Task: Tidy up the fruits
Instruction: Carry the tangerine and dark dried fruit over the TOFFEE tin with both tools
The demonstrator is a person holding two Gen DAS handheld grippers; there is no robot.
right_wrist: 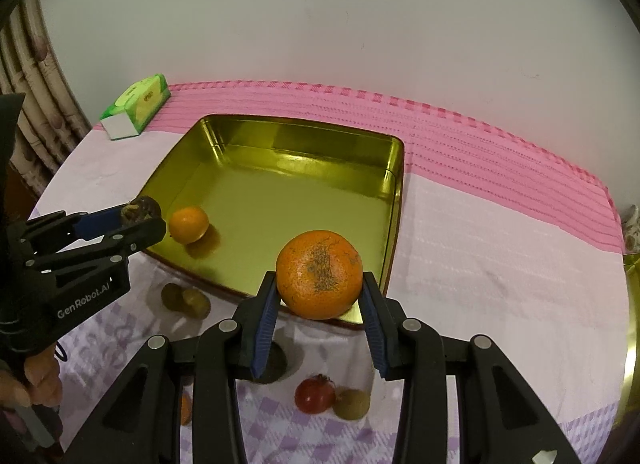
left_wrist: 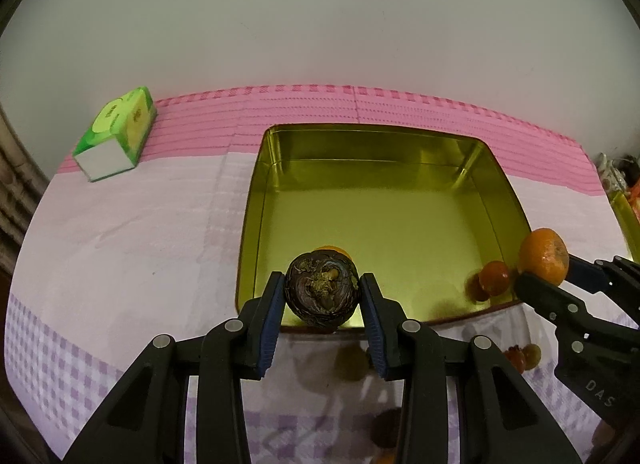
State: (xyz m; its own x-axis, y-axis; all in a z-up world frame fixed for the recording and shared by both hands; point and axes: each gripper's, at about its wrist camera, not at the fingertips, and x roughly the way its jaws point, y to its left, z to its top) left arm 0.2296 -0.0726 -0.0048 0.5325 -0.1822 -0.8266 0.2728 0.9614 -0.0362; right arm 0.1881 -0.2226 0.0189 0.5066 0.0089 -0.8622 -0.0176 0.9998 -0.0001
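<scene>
The gold tin (right_wrist: 280, 200) sits on the counter (right_wrist: 480, 264), one small orange (right_wrist: 188, 224) inside. Right gripper (right_wrist: 320, 296) jaws clamp an orange (right_wrist: 320, 274) over its near rim; left gripper (left_wrist: 322, 304) jaws clamp a dark fruit (left_wrist: 322, 290), half-hiding that small orange.

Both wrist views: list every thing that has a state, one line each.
Left gripper: shut on dark fruit, held over the tin's near edge.
Right gripper: shut on big orange, held over the tin's near edge.
Tin: open, no lid on it.
Small orange: resting inside the tin.
Red fruit: on the cloth, outside the tin.
Tissue pack: lying flat on the cloth.
</scene>
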